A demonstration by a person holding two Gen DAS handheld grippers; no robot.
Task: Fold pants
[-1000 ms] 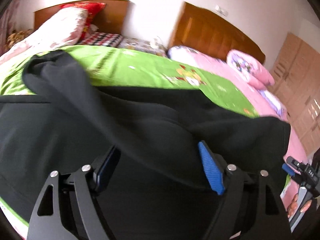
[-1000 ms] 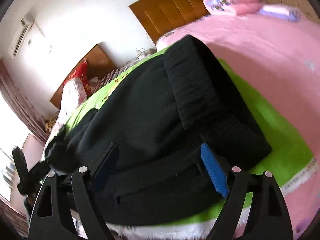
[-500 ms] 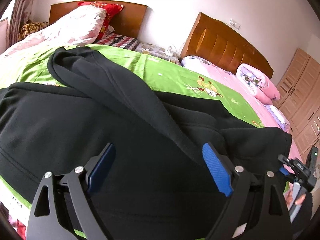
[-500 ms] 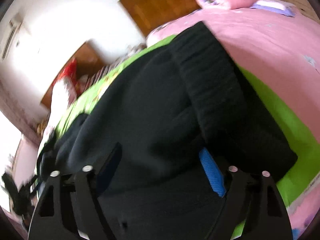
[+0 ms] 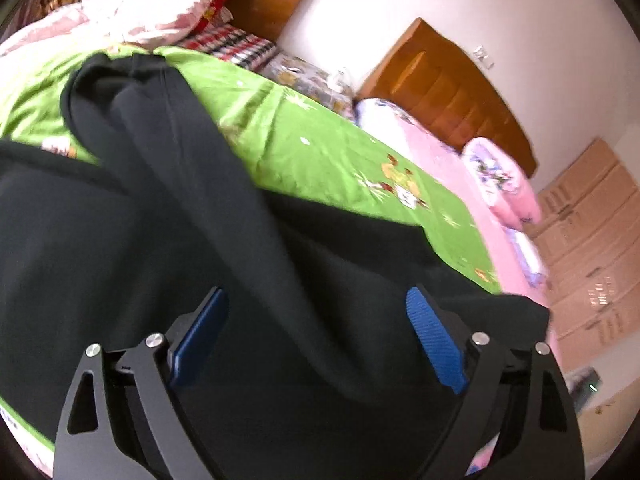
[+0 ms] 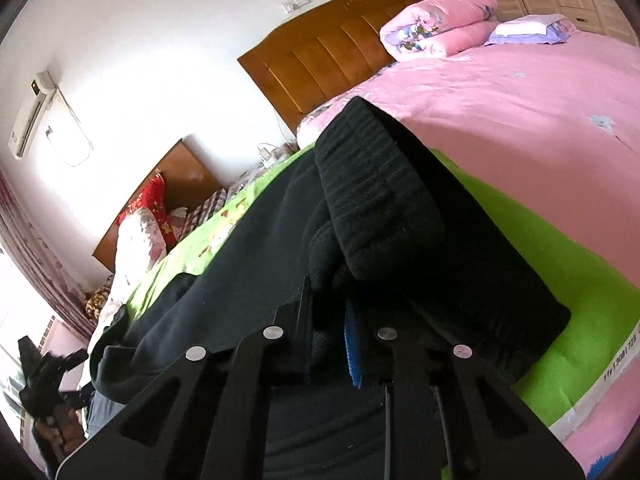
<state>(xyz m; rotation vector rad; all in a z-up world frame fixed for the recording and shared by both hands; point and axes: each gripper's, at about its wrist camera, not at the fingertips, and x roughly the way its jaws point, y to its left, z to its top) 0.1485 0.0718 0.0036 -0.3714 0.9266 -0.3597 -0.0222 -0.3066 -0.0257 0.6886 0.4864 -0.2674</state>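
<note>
Black pants (image 5: 120, 240) lie spread on a green sheet (image 5: 304, 148), with one leg (image 5: 192, 168) folded slantwise across them. My left gripper (image 5: 316, 336) hovers just over that leg. Its blue pads (image 5: 434, 344) stand wide apart and are closing, with cloth lying between and below them but not pinched. In the right wrist view the ribbed waistband (image 6: 376, 200) is doubled over on top of the pants (image 6: 240, 280). My right gripper (image 6: 330, 328) is closing, and its pads (image 6: 353, 356) pinch a bunch of the black cloth just below the waistband.
The green sheet (image 6: 568, 264) covers one bed and a pink cover (image 6: 500, 92) the neighbouring one. Wooden headboards (image 6: 332, 56) and pillows (image 5: 160, 12) stand at the far side, with wardrobes (image 5: 592, 248) to the right. A folded pink quilt (image 6: 440, 20) lies near the headboard.
The right jaws have come together from wide open onto the black cloth near the waistband. The left gripper has shifted over the folded leg, and its jaws have narrowed a little.
</note>
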